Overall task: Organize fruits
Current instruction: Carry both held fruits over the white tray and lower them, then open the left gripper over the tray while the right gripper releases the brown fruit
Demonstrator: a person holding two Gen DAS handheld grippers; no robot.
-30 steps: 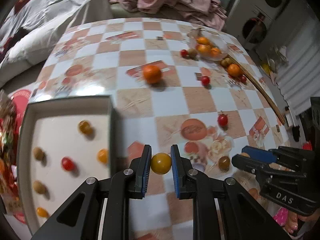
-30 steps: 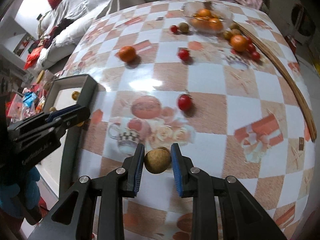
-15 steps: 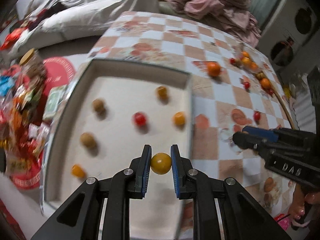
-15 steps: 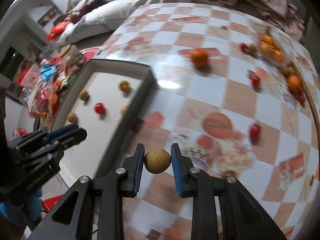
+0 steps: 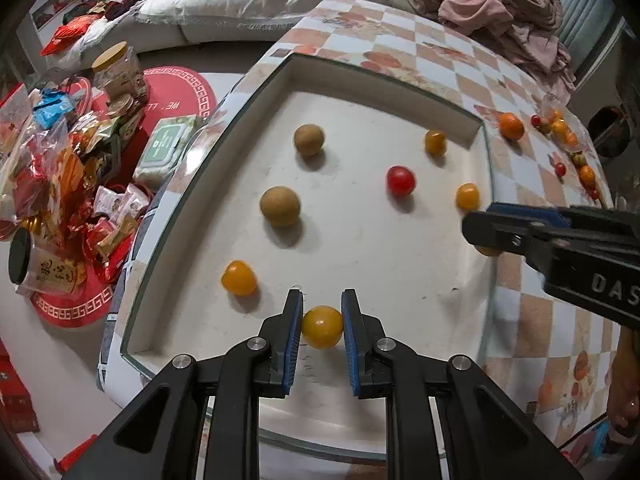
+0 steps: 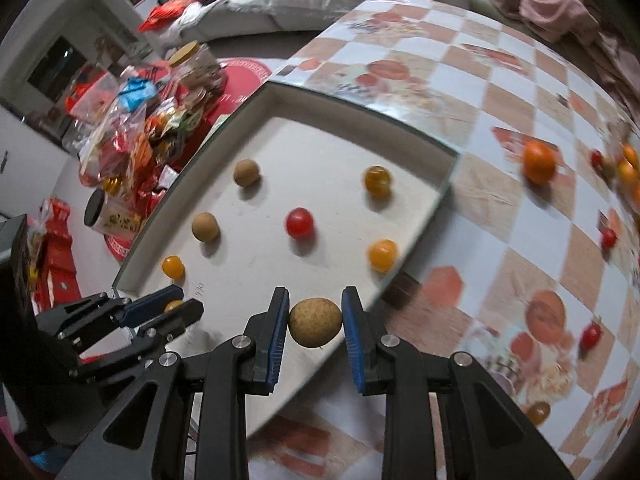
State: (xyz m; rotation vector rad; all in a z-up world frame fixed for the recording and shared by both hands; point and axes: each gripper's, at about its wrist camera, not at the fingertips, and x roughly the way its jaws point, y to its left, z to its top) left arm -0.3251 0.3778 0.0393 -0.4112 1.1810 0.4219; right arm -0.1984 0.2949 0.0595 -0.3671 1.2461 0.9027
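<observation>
My left gripper (image 5: 321, 316) is shut on a yellow cherry tomato (image 5: 322, 327) and holds it over the near part of the white tray (image 5: 485, 184). My right gripper (image 6: 315, 312) is shut on a brown longan (image 6: 315, 328) over the tray's near right edge (image 6: 424, 216). The tray holds two brown longans (image 5: 279, 206), a red tomato (image 5: 401, 180) and several yellow tomatoes (image 5: 239, 278). The right gripper shows at the right of the left wrist view (image 5: 480, 224); the left gripper shows at the lower left of the right wrist view (image 6: 176, 304).
The checkered table (image 6: 520, 216) carries a tangerine (image 6: 539, 161), red tomatoes (image 6: 608, 237) and more fruit at the far right (image 5: 560, 128). Snack bags and jars (image 5: 60, 176) lie on the floor to the left. Clothes (image 5: 492, 4) are piled behind the table.
Both grippers have swung left from the table to over the tray, each still holding its fruit. The tray now fills the middle of both views.
</observation>
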